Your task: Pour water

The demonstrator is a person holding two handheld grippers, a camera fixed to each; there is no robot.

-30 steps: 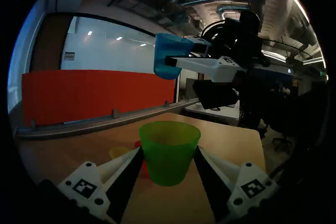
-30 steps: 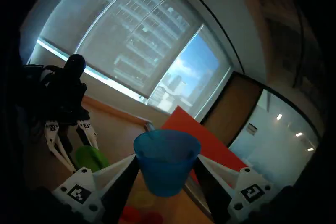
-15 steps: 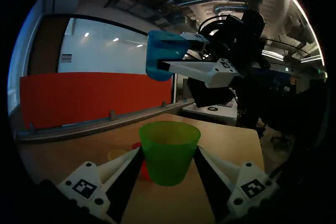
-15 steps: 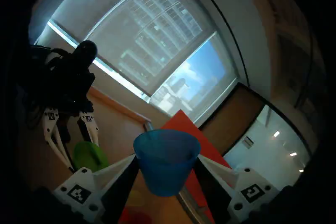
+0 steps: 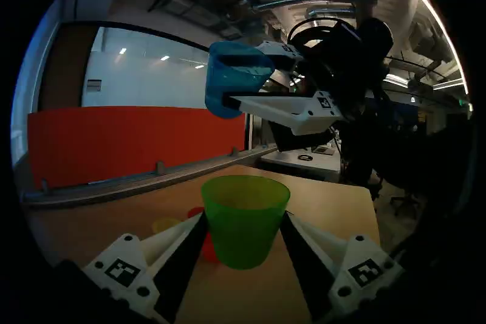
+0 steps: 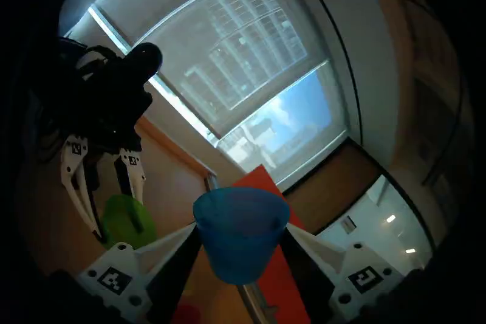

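In the left gripper view a green cup (image 5: 245,220) stands upright between my left gripper's (image 5: 243,236) fingers, which are shut on its sides just above the wooden table (image 5: 328,202). Above it hangs a blue cup (image 5: 234,84), tilted, pinched by the right gripper's white fingers (image 5: 285,105). In the right gripper view that blue cup (image 6: 240,240) fills the gap of my right gripper (image 6: 242,251), shut on it. Farther off at the left, the left gripper's fingers (image 6: 76,184) hold the green cup (image 6: 124,222).
A yellow cup (image 5: 165,225) and a red cup (image 5: 203,245) stand on the table behind the green one. An orange partition (image 5: 127,138) runs along the table's far edge. A big window (image 6: 243,68) is behind, office chairs (image 5: 404,199) at the right.
The right gripper has carried the blue cup a little up and leftward and tipped it further. The left gripper and the green cup have stayed still.
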